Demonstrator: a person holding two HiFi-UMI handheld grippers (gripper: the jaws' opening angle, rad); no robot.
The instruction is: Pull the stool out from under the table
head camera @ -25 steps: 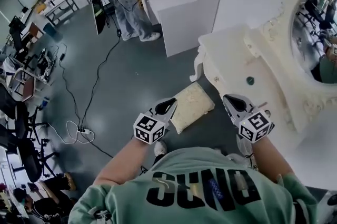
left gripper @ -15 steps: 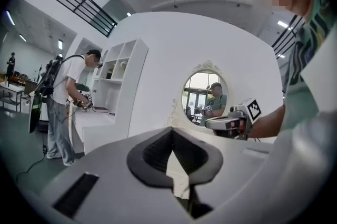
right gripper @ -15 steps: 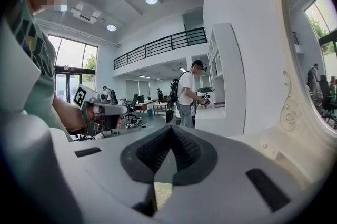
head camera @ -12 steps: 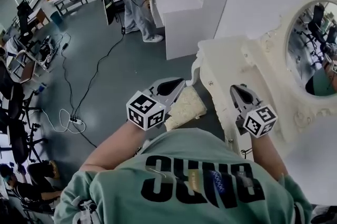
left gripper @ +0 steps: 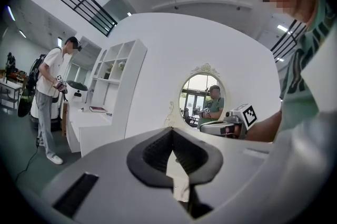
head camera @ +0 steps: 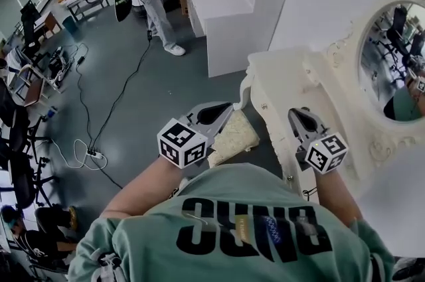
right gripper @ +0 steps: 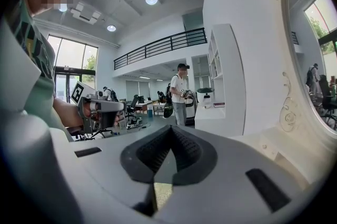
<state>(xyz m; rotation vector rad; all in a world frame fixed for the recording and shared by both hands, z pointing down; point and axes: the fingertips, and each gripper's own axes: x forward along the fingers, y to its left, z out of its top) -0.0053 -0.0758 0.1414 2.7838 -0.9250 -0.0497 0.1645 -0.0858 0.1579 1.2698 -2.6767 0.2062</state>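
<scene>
Down beside left claw (head camera: pixel 223 109), stool (head camera: pixel 234 135)

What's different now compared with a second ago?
The left gripper and right gripper both rose towards the camera, fingers shut and empty. The bystander stepped away from the white desk. The stool stayed put next to the dressing table.

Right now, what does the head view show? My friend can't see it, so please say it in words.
Seen from above, a person in a green shirt holds up two shut, empty grippers, the left gripper and the right gripper. Under them, a cream-cushioned stool sits beside a white dressing table with an oval mirror.
</scene>
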